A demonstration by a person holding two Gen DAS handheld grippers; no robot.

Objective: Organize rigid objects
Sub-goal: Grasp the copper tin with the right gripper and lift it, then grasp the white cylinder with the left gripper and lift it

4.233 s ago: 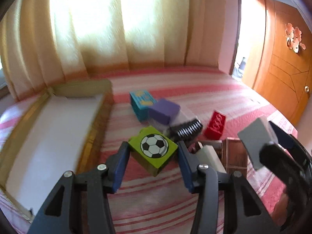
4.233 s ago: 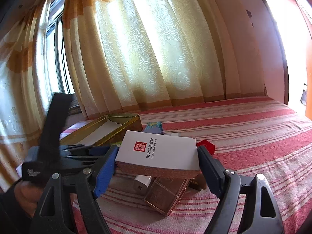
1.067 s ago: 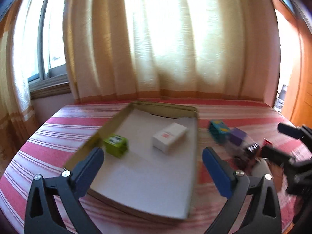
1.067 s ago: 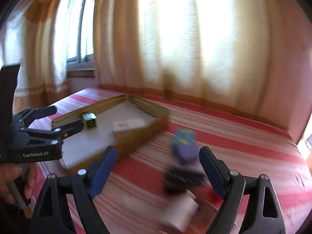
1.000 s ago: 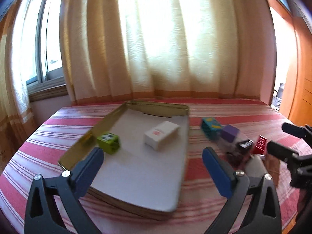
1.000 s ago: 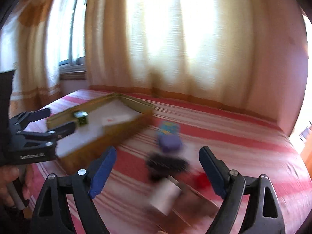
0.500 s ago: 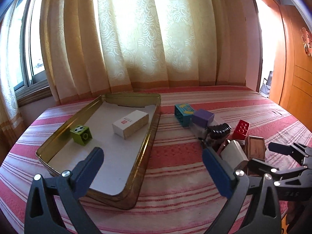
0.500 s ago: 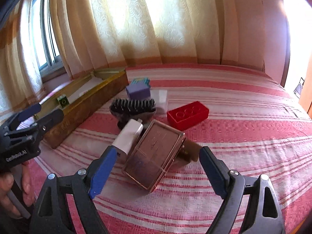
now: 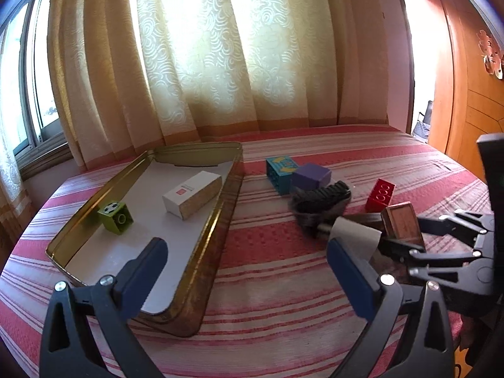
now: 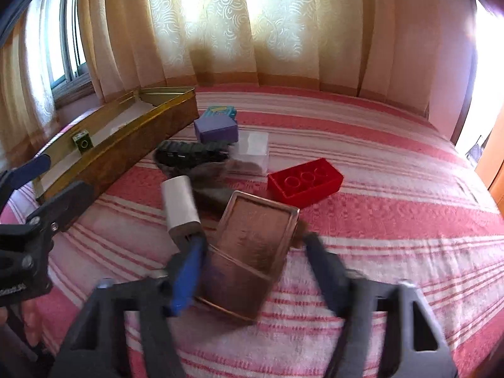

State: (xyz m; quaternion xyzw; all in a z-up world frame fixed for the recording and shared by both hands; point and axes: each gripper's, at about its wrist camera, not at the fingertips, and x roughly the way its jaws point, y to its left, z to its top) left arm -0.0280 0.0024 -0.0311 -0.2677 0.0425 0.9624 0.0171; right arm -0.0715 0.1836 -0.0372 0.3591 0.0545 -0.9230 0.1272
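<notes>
The tray [image 9: 217, 220] is glossy gilt metal. The red brick [image 10: 304, 182] is shiny smooth plastic. The copper-toned case [image 10: 252, 239] looks brushed metal. The striped bedspread [image 9: 267, 267] is textured woven cloth.

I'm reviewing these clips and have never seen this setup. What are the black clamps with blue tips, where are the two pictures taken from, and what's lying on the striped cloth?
They are hand-held grippers, one per hand, each with a camera looking along its jaws. The left gripper is open and empty above the gold tin tray, which holds a green block and a white box. The right gripper has its jaws closing around a copper-coloured case. Nearby lie a red brick, a black brush, a purple block and a white charger.
</notes>
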